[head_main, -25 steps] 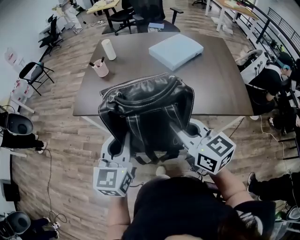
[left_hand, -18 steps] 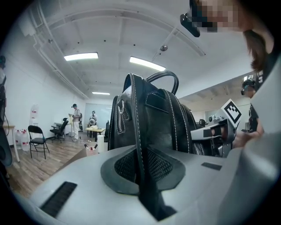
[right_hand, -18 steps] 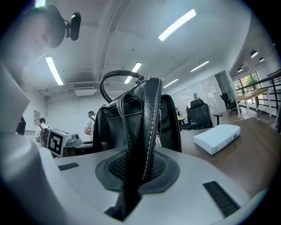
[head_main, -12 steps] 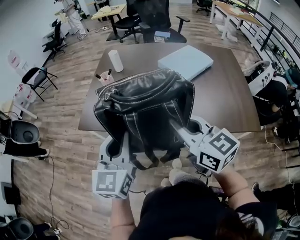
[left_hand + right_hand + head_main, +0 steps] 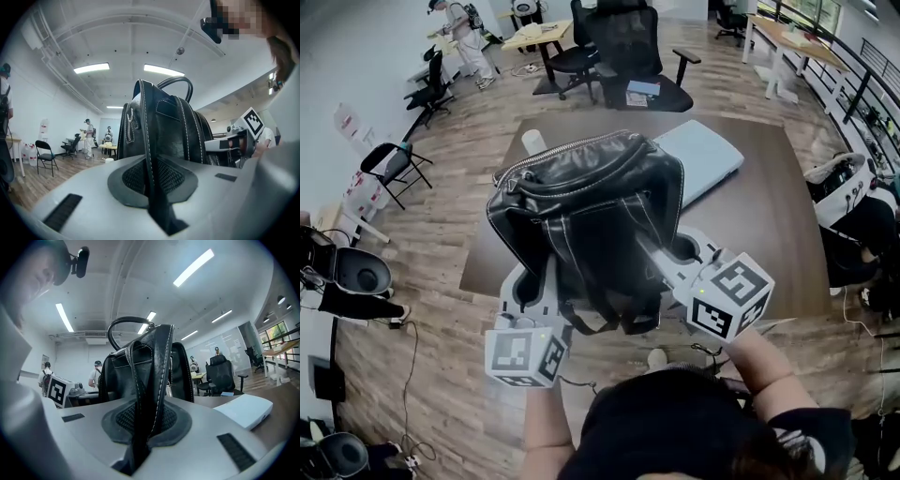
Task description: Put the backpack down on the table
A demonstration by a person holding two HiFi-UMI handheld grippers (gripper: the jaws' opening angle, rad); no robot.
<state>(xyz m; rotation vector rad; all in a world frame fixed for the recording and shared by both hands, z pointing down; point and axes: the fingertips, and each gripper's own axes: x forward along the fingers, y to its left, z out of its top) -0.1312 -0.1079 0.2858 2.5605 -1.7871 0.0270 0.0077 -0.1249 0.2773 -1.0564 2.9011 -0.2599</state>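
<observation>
A black leather backpack (image 5: 591, 202) with white stitching hangs upright in the air over the near half of the brown table (image 5: 769, 244). My left gripper (image 5: 549, 274) is shut on its left shoulder strap (image 5: 151, 187), which runs between the dark pads. On the bag's other side, my right gripper (image 5: 659, 255) is shut on the right shoulder strap (image 5: 146, 418). Both gripper views show the backpack (image 5: 161, 126) (image 5: 140, 373) close in front with its top handle up. The loose strap ends dangle below the bag.
A flat light-blue box (image 5: 705, 157) lies on the table just beyond the bag, and a white cylinder (image 5: 534, 141) peeks out at the bag's left. Black office chairs (image 5: 623, 42) stand behind the table; a folding chair (image 5: 389, 164) and people are at the sides.
Both grippers have carried the backpack forward and a little higher, from the table's near edge to over the tabletop. The bag now hides the pink cup.
</observation>
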